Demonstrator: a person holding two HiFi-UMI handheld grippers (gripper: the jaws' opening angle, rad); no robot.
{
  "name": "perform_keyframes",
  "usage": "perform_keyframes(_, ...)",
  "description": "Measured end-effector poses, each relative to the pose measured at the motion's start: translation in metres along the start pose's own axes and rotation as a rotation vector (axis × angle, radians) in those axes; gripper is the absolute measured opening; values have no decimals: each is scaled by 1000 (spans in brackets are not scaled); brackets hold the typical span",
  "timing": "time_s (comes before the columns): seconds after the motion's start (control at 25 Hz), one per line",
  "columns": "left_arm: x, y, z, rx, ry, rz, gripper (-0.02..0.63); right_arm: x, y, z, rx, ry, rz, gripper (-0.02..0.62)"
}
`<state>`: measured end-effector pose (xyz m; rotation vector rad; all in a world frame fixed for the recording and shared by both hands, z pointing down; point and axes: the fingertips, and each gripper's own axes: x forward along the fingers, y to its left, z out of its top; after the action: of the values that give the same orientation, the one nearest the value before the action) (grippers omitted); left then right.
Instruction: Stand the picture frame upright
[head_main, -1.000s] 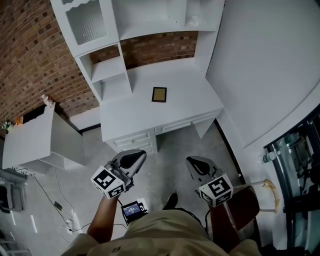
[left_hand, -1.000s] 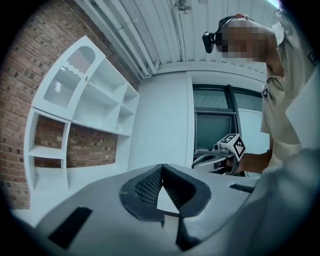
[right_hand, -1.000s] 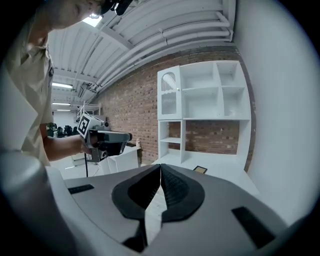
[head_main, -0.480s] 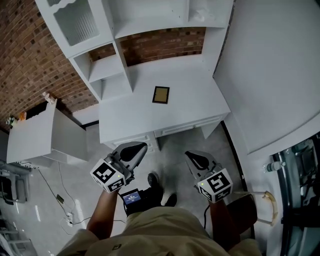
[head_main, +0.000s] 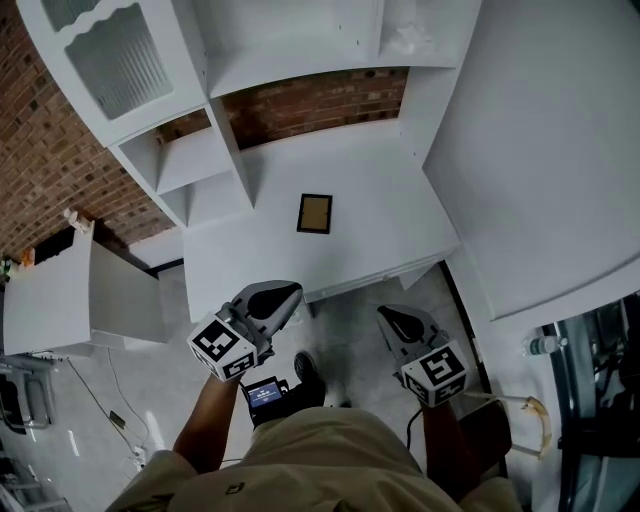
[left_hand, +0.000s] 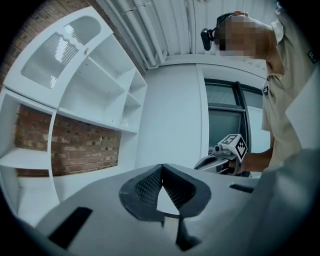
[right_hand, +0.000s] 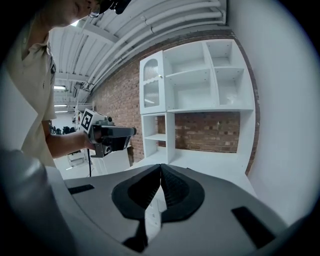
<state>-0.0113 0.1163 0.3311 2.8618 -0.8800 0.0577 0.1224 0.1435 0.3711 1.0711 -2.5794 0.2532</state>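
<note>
My left gripper (head_main: 285, 292) and right gripper (head_main: 385, 315) were clenched empty — the picture frame (head_main: 314, 213) lay flat on the desk (head_main: 385, 205), its image indistinct.

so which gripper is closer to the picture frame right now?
The left gripper: its tips reach the white desk's front edge, short of the flat-lying picture frame. The right gripper hangs further back, over the floor.

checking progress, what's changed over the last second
The person has walked up to the desk, bringing the left gripper and right gripper close to its front edge. Nothing grasped. The frame lies flat as before; both jaws stay shut, empty.
</note>
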Motion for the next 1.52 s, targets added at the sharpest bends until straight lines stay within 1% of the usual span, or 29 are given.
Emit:
perform_keyframes(0.28,24,86,12,1,-9,-58,8,76,-27,35,5,1,-45,3)
perform_keyframes(0.44,34,119,13,-3,-8,-76,8,108,-38,41,16,23,-54,3)
perform_keyframes(0.56,40,145,13,-15,-6,-73,8,130,-50,46,19,38,-52,3)
perform_keyframes(0.84,59,202,2,-51,9,-17,8,181,-90,51,23,57,-46,4)
perform_keyframes(1.2,94,276,-27,-121,72,74,8,258,-152,46,39,103,16,5)
perform_keyframes(1.36,121,312,-49,-153,96,109,8,291,-180,34,41,137,46,5)
perform_keyframes(1.52,147,351,-83,-193,152,148,8,331,-205,16,67,174,78,5)
